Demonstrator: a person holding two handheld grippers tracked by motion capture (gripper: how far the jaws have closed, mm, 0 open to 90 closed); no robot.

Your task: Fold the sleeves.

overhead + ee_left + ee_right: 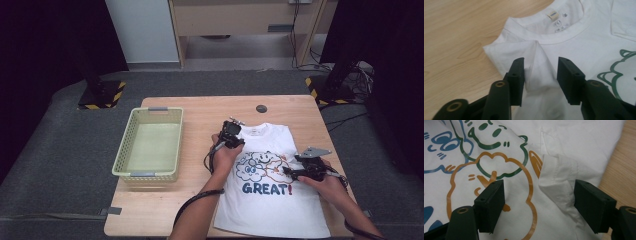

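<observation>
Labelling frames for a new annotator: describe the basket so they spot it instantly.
Start at the wooden table in the high view. On its left half, apart from the white T-shirt, stands the basket: a pale yellow-green rectangular plastic one with latticed walls, the table's one container.

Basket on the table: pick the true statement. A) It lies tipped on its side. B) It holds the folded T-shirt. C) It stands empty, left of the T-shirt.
C: the basket stands upright with a bare floor, left of the white T-shirt lying flat on the table.
</observation>
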